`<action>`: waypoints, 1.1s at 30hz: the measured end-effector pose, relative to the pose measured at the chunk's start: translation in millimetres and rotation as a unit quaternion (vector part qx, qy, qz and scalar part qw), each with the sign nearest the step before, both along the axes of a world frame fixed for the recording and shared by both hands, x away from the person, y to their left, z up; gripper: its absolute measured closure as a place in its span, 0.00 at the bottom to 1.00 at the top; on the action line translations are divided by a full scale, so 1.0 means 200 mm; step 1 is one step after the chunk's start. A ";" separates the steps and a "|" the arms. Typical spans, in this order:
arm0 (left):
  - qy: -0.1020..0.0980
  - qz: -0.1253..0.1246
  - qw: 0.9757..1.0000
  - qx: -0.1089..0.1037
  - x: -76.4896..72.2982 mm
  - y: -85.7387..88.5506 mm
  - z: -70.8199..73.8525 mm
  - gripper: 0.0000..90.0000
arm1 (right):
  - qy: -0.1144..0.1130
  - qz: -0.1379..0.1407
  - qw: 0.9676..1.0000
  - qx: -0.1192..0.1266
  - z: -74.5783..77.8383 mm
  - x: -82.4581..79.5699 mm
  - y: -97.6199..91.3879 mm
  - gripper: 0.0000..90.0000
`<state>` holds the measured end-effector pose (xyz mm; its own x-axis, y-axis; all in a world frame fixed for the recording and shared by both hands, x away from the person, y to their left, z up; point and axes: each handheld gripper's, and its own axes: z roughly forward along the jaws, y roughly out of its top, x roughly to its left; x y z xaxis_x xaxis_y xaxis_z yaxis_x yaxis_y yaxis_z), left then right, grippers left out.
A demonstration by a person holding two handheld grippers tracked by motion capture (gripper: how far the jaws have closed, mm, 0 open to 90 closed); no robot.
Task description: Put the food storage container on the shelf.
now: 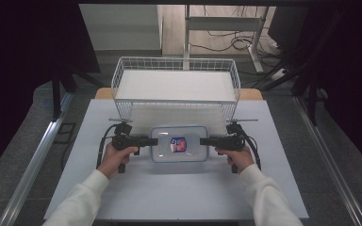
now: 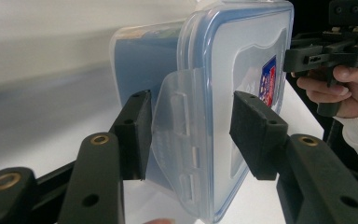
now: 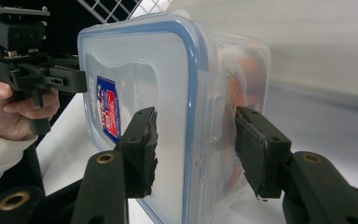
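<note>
While the clear container [image 1: 179, 143] lies flat on the white surface [image 1: 179, 193] just before the wire basket [image 1: 176, 84], its contents stay hard to make out through the cloudy walls. Both forearms reach in level. The left hand-held gripper [image 1: 146, 140] straddles the container's left end, the right hand-held gripper [image 1: 206, 141] its right end, each with pads spread, not clearly pressing.

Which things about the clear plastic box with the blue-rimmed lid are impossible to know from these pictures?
- Clear plastic box with blue-rimmed lid: its contents, hidden by the frosted walls in both gripper views.
- Red and blue label: print too small in the high view, seen edge-on in the gripper views.
- Left gripper and right gripper: whether the pads touch the side latches.
</note>
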<state>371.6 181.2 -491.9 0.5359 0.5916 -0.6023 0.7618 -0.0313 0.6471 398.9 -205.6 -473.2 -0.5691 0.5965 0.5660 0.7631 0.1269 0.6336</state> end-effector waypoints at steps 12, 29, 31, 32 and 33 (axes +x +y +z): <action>-0.010 0.002 1.000 0.005 0.13 0.02 -0.02 0.55 | -0.006 -0.013 1.000 0.008 -0.05 0.14 0.03 0.54; 0.013 0.065 0.997 -0.028 0.18 0.01 -0.10 0.53 | -0.005 -0.093 0.995 0.029 -0.12 0.16 0.08 0.47; 0.006 0.073 0.997 -0.021 0.18 0.01 -0.10 0.52 | -0.005 -0.101 0.994 0.030 -0.13 0.17 0.09 0.45; 0.002 0.075 0.997 -0.016 0.18 0.00 -0.10 0.51 | -0.004 -0.102 0.994 0.031 -0.14 0.17 0.09 0.45; -0.002 0.078 0.997 -0.011 0.18 0.00 -0.09 0.51 | -0.006 -0.104 0.994 0.031 -0.14 0.17 0.09 0.45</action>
<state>408.1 181.0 -510.4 0.4407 0.6544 -0.6144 0.7540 0.1016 0.6490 432.3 -187.0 -500.8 -0.4447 0.6662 0.5987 0.7609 -0.0717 0.6449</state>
